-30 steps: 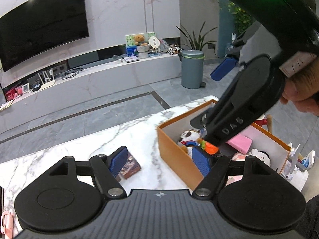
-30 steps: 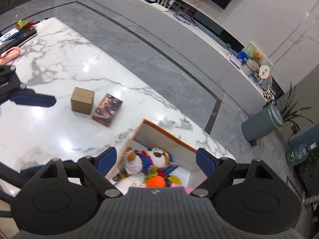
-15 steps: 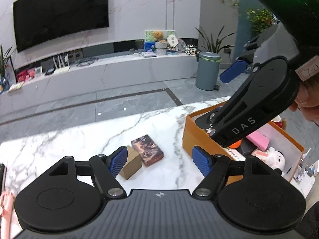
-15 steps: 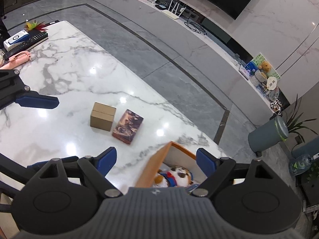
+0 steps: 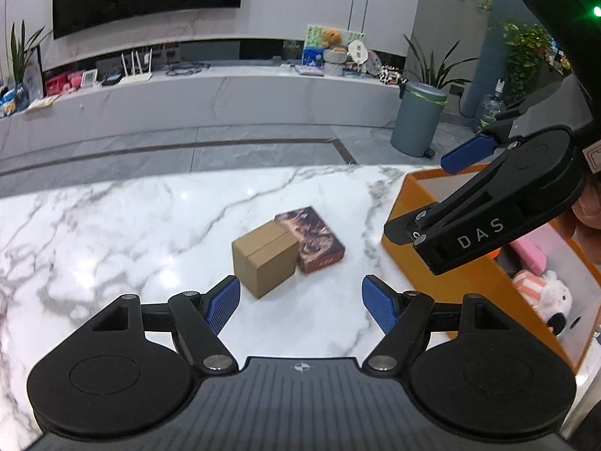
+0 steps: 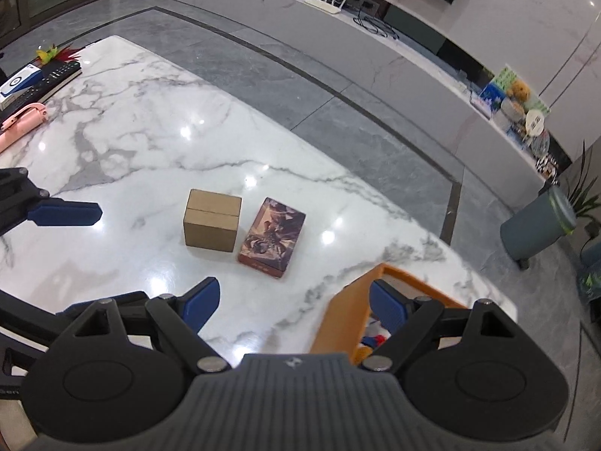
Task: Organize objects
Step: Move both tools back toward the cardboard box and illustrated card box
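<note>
Marble tabletop (image 5: 112, 225) carries a cardboard box (image 5: 263, 259) touching a patterned box (image 5: 311, 238), dead centre. At four o'clock, the orange bin (image 5: 469, 289) is cut off, its toys perhaps plush. Left gripper (image 5: 300, 302) and right gripper (image 6: 293, 302) gape empty.

The left gripper (image 5: 300, 300) tilts downward with its blue pads spread wide and nothing between them. The right gripper (image 6: 293, 302) points more steeply down, its jaws equally wide and empty. A hand (image 5: 589, 206) grasps the right gripper's body at the frame's edge.
</note>
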